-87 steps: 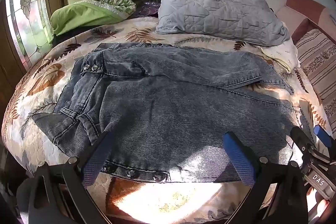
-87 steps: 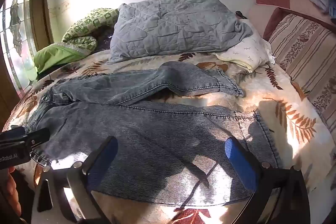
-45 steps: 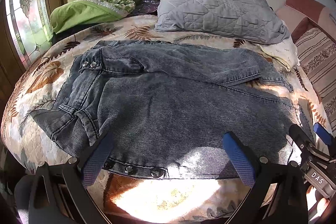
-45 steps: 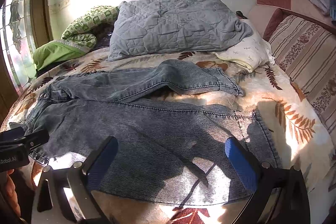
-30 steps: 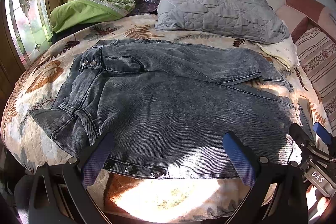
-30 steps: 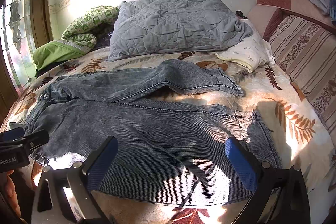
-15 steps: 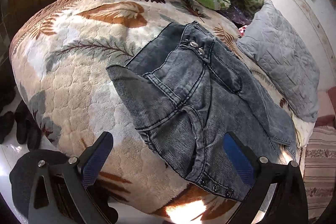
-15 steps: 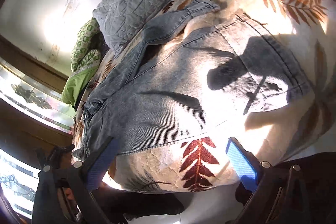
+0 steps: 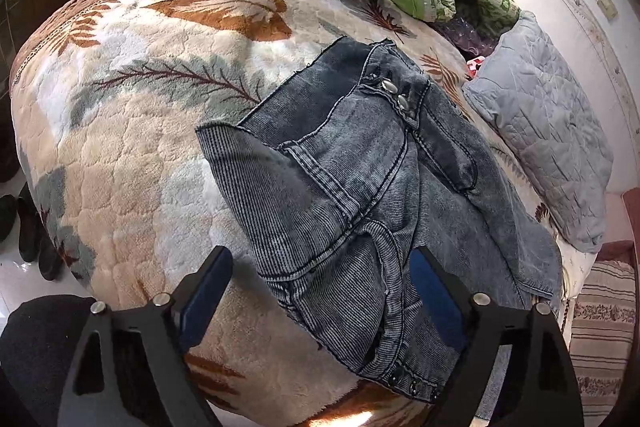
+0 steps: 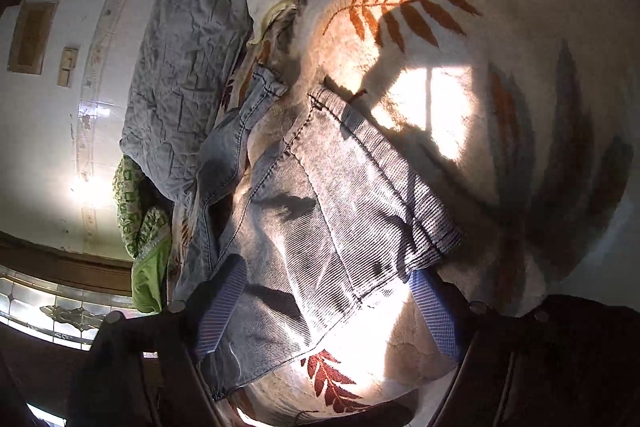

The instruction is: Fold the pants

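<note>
The pants lie spread on the leaf-print blanket, waistband at the centre of the left view, a leg hem at the centre of the right view. The denim looks thick, limp and fairly heavy, so it should drape rather than hold shape (best pinched at stitched edges). The left gripper and right gripper have just been narrowing, each straddling cloth; the pads seemingly don't press yet, though shadow hides the contact
</note>
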`<state>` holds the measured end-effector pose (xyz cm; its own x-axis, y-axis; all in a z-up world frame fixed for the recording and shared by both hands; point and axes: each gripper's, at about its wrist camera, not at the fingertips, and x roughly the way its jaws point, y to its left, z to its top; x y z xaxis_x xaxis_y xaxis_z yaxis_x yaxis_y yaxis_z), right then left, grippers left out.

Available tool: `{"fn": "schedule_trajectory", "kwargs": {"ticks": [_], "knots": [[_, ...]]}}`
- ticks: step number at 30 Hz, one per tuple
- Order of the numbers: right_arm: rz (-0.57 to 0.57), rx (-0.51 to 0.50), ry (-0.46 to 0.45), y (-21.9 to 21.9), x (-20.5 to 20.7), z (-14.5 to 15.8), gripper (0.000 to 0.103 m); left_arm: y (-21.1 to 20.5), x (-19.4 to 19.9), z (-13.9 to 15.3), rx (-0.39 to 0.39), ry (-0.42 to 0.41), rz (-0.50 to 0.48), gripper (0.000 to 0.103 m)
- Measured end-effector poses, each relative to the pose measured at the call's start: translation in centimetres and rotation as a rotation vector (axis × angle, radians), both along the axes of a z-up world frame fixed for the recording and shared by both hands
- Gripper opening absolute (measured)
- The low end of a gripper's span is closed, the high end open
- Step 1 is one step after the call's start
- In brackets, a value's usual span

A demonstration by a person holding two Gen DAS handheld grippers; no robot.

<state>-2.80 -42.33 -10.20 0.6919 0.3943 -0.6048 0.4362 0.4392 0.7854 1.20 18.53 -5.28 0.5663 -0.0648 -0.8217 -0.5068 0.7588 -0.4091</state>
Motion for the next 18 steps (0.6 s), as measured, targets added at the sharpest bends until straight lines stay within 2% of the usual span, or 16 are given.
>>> {"fn": "schedule_trajectory", "kwargs": {"ticks": [1,2,3,5,9,10,11,13,15,18], "knots": [[0.000,-0.021,0.008,-0.1,0.3,-0.1,0.062,-0.1,0.3,-0.4,0.008,0.024,-0.007,0.071],[0.001,-0.058,0.025,-0.1,0.5,-0.1,0.043,-0.2,0.3,-0.5,0.037,0.043,-0.011,0.066],[0.000,-0.089,0.044,-0.1,0.5,-0.3,0.036,-0.4,0.4,-0.6,0.060,0.043,-0.020,0.066],[0.012,-0.126,0.056,0.0,1.0,-0.3,0.028,-0.6,0.6,-0.7,0.081,0.051,-0.040,0.066],[0.054,-0.277,0.043,1.2,1.7,1.6,0.022,-1.3,1.2,-0.7,0.144,0.087,-0.108,0.065],[0.065,-0.304,0.035,1.4,1.8,2.0,0.020,-1.4,1.1,-0.6,0.162,0.097,-0.099,0.052],[0.073,-0.329,0.030,1.6,1.7,2.4,0.019,-1.2,1.1,-0.5,0.174,0.105,-0.081,0.028],[0.086,-0.383,0.021,1.8,1.9,3.3,0.018,-0.3,0.9,-0.2,0.100,0.071,-0.077,0.013],[0.100,-0.425,0.010,2.0,1.9,4.4,0.016,-0.2,0.4,0.9,0.140,0.034,-0.068,0.007],[0.115,-0.523,-0.032,2.5,1.8,7.0,0.014,-1.1,-1.2,4.1,0.252,-0.067,-0.029,0.007]]}}
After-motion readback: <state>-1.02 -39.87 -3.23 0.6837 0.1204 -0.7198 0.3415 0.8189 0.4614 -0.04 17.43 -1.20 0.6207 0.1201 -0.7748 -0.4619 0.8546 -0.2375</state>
